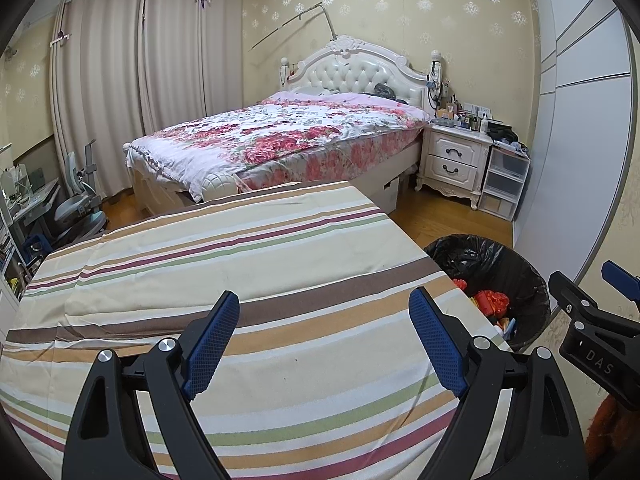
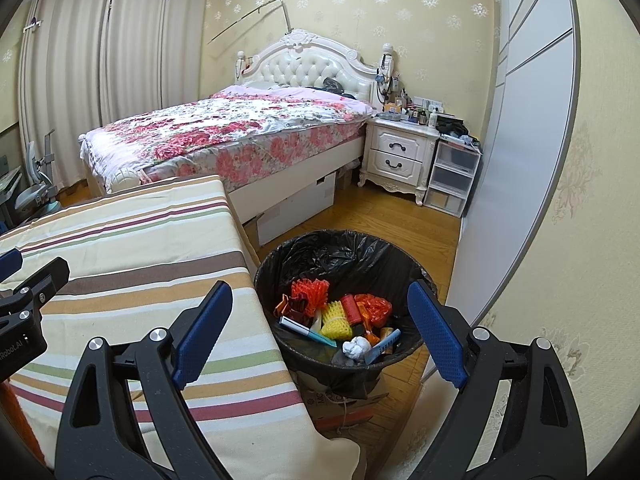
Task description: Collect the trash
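At far left the left gripper (image 1: 324, 344) hangs over the one striped tablecloth (image 1: 240, 264), its two blue pads (image 1: 210, 346) spread wide with nothing between them. Just right of the table edge one black-lined bin (image 2: 400, 256) stands on the wood floor, holding the trash (image 2: 340, 316): two orange mesh pieces, one yellow foam net, one red roll, one crumpled white wad, one blue-and-white pen and one light blue comb. The right gripper (image 2: 320, 336) hovers above that bin, its two fingers equally wide apart and empty.

One bin (image 2: 344, 364), one bed (image 2: 224, 136), one nightstand (image 2: 396, 156), two claws (image 1: 324, 336) (image 2: 320, 336).
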The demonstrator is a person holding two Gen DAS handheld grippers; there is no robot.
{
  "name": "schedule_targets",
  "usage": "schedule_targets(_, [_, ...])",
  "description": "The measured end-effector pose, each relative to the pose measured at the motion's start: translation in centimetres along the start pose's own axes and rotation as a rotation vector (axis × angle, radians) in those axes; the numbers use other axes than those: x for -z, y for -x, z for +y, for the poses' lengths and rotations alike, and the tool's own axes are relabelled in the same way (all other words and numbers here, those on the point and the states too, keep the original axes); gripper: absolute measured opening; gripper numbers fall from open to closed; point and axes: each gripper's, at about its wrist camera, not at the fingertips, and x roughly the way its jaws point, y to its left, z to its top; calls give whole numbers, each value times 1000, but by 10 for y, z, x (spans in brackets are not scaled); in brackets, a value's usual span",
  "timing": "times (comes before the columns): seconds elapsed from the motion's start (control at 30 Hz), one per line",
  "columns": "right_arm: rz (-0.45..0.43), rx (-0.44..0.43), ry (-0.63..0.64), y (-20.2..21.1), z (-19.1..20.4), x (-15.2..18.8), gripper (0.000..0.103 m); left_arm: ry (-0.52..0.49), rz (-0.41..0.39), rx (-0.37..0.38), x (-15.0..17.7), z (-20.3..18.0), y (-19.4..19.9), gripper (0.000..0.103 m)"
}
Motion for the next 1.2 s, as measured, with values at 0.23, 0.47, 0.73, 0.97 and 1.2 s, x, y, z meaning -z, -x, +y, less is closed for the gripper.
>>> schedule_targets(0.23, [0, -1, 1, 0, 0, 0, 87, 0, 0, 0, -1, 0, 0, 84])
schedule_targets(0.47, [4, -1, 2, 1, 2, 1, 87, 0, 2, 0, 1, -1, 0, 84])
schedule_targets(0.73, [4, -1, 2, 0, 2, 1, 87, 0, 2, 1, 0, 0, 0, 84])
schedule_targets(0.97, [4, -1, 2, 1, 3, 1, 87, 1, 3, 2, 0, 0, 0, 84])
schedule_targets(1.2, [4, -1, 3, 0, 2, 1, 87, 2, 1, 1, -1, 0, 0, 84])
